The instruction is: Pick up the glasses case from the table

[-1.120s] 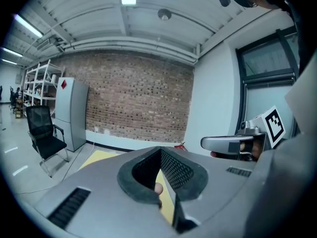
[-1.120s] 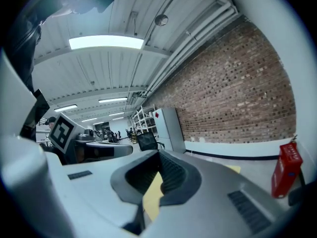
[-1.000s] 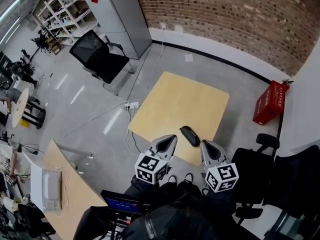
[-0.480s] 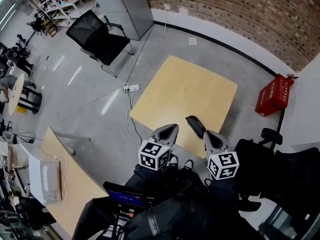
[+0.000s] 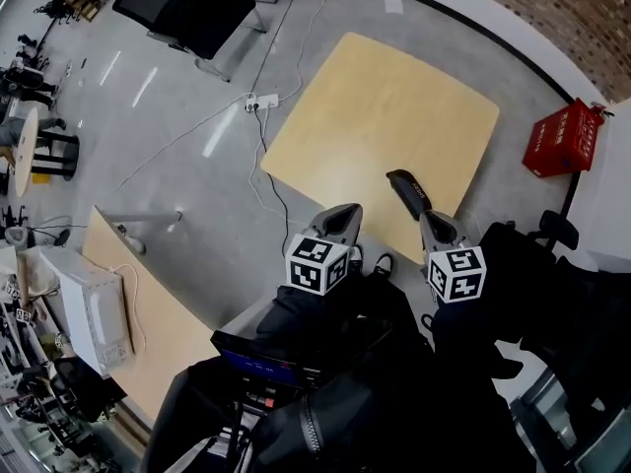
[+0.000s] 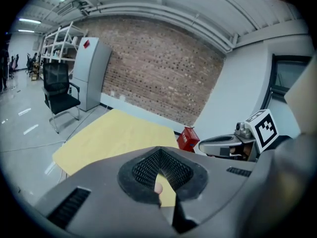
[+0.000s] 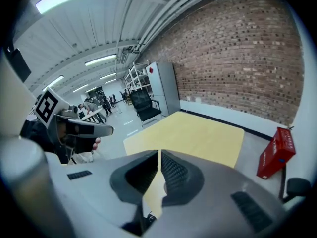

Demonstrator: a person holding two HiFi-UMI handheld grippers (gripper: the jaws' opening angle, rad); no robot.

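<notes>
Left tongs (image 5: 347, 211), right tongs (image 5: 430, 218) closed, empty; glasses case (image 5: 406, 190) just ahead; red crate (image 5: 564, 138) beyond.

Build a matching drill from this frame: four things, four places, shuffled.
Things:
1. glasses case
2. red crate
3. black office chair
4. power strip

Places:
A. on the floor left of the table, with cables running from it
B. on the floor at the far right, past the table's right corner
C. on the table by its near edge, just ahead of the right gripper
D. top left of the head view, away from the table

Pairs: 1-C, 2-B, 3-D, 4-A
</notes>
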